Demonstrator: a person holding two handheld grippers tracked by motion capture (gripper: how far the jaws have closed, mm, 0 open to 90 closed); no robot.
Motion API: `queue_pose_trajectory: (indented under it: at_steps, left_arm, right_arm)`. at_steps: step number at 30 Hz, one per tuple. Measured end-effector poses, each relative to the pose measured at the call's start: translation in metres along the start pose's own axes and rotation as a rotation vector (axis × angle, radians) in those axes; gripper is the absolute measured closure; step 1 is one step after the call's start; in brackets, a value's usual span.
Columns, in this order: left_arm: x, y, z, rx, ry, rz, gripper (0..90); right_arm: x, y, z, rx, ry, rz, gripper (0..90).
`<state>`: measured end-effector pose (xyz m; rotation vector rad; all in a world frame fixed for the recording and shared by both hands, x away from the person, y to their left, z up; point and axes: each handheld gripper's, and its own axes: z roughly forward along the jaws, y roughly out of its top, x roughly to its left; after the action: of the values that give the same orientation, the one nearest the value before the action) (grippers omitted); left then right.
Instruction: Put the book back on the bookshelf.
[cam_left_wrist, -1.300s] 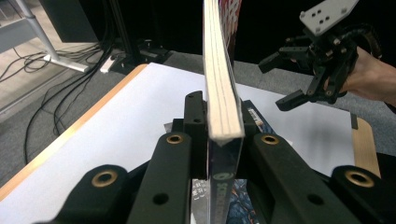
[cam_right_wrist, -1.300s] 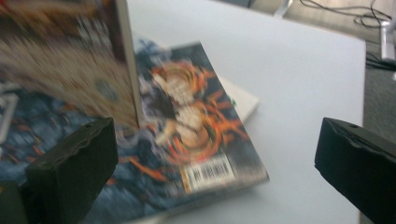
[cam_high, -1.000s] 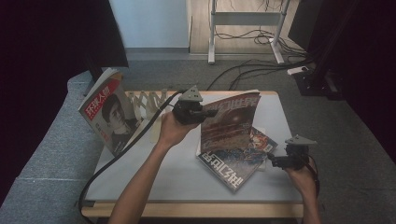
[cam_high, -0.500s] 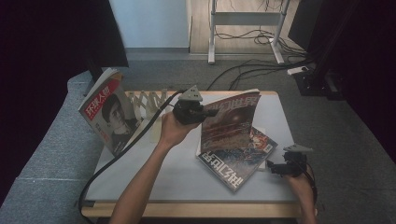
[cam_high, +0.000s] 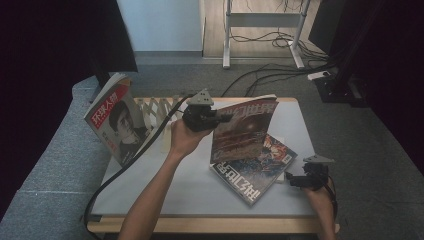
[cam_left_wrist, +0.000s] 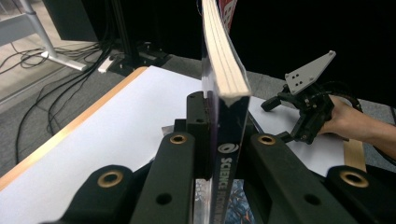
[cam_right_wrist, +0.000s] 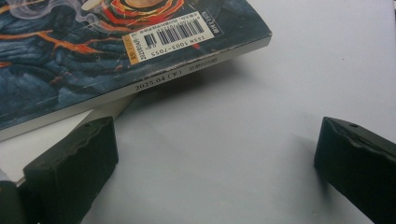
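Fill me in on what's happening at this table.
A person works with a hand-held gripper in each hand. The left hand-held gripper is shut on a magazine, holding it upright by its spine above the white table. A second magazine lies flat beneath it. The right hand-held gripper rests open on the table just off that flat magazine's corner. A third magazine stands propped at the table's left, by a wooden rack.

Dim room, bright white surface (cam_high: 190, 185), heavy black at the frame edges

In the high view the corners and both sides sink into near-black, while the floor at the top is lit. The right gripper view is soft throughout: a magazine (cam_right_wrist: 93, 60) casts a soft shadow below its spine, and the near claw tips blur. In the left gripper view, the held magazine's (cam_left_wrist: 224, 70) page edge glares pale against darkness.
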<state>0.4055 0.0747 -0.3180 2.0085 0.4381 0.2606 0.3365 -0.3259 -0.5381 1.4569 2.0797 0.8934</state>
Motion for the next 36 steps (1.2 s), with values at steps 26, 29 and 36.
queue_pose_trajectory:
  at_steps: [26,29,36]
  left_arm:
    - [0.003,-0.012,-0.057,-0.005,0.052,-0.063,84.4]
    - [0.005,-0.015,-0.066,-0.015,0.063,-0.080,84.5]
    - [0.004,-0.021,-0.091,-0.021,0.099,-0.088,84.5]
  right_arm:
    - [0.000,0.000,0.000,0.000,0.001,0.001,0.0]
    - [0.000,0.000,0.000,0.000,0.001,0.001,0.0]
    - [0.000,0.000,0.000,0.000,0.001,0.001,0.0]
